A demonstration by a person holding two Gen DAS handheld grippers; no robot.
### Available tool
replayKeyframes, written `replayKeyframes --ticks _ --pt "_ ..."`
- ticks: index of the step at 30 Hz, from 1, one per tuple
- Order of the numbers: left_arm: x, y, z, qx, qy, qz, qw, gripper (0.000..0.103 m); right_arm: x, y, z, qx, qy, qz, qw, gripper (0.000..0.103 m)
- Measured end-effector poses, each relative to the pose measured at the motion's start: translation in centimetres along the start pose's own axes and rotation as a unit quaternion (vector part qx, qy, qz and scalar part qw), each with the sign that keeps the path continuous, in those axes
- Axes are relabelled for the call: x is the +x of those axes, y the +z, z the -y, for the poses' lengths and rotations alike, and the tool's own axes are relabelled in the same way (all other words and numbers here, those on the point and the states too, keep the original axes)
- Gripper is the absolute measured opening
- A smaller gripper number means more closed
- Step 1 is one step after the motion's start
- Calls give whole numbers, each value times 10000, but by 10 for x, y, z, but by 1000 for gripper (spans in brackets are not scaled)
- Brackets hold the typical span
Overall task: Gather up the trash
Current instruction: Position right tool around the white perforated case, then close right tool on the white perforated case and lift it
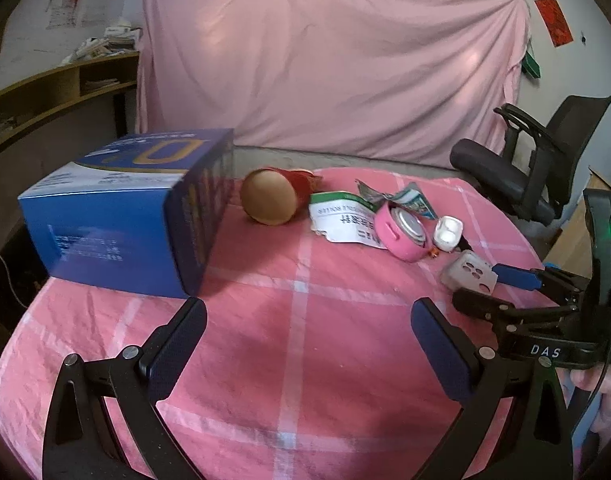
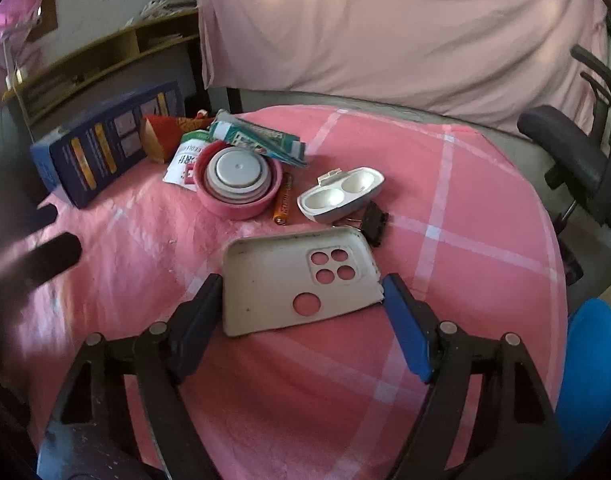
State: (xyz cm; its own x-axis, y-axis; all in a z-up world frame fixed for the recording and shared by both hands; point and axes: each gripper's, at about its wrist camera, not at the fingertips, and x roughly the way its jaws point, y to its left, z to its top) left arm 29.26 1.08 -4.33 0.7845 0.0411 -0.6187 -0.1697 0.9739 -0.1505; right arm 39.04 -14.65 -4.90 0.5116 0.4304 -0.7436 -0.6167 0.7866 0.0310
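My right gripper (image 2: 301, 294) is shut on a whitish phone case (image 2: 289, 284) with camera holes, its fingers pressed on the case's two sides over the pink cloth; the case also shows in the left wrist view (image 1: 469, 276). Behind it lie a white earbud case (image 2: 341, 194), a black binder clip (image 2: 375, 220), an orange battery (image 2: 283, 204), a pink round lid (image 2: 239, 184), torn green-white wrappers (image 2: 261, 136) and a red paper cup (image 2: 161, 136). My left gripper (image 1: 307, 320) is open and empty, just right of a blue box (image 1: 125, 216).
The table (image 1: 297, 360) has a pink checked cloth. A black office chair (image 1: 545, 152) stands at the right, a blue stool (image 2: 593, 360) at the near right. A wooden shelf (image 1: 57, 88) is at the left, a pink curtain behind.
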Motion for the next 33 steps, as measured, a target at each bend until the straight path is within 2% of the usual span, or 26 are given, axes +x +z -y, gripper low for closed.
replayKeyframes --ticks 6,8,10,11,13,16,23,27,33 --pt "11 9 9 -150 -386 -64 9991 94 -14 -7 24 275 -503 68 9983 100" --pt "17 14 14 -207 -536 -77 9983 88 -18 -9 32 419 -580 104 9974 100" --pt "25 21 20 -224 -685 -124 9973 73 -20 -11 43 579 -778 104 9952 100" --pt "28 24 23 -243 -740 -145 9969 70 -22 -12 49 656 -826 121 9944 100" --pt "35 30 27 -316 -885 -169 9954 62 -24 -14 56 808 -817 166 9932 100" --pt "46 38 30 -451 -1018 -197 9936 55 -28 -17 63 1005 -678 234 9923 100" --pt "63 52 28 -654 -935 -272 9931 54 -30 -19 70 1116 -498 283 9921 100" --pt "70 55 28 -641 -912 -410 9929 39 -31 -22 72 1257 -323 367 9909 100" --pt "65 54 27 -669 -947 -312 9928 31 -33 -23 71 1297 -274 401 9904 100"
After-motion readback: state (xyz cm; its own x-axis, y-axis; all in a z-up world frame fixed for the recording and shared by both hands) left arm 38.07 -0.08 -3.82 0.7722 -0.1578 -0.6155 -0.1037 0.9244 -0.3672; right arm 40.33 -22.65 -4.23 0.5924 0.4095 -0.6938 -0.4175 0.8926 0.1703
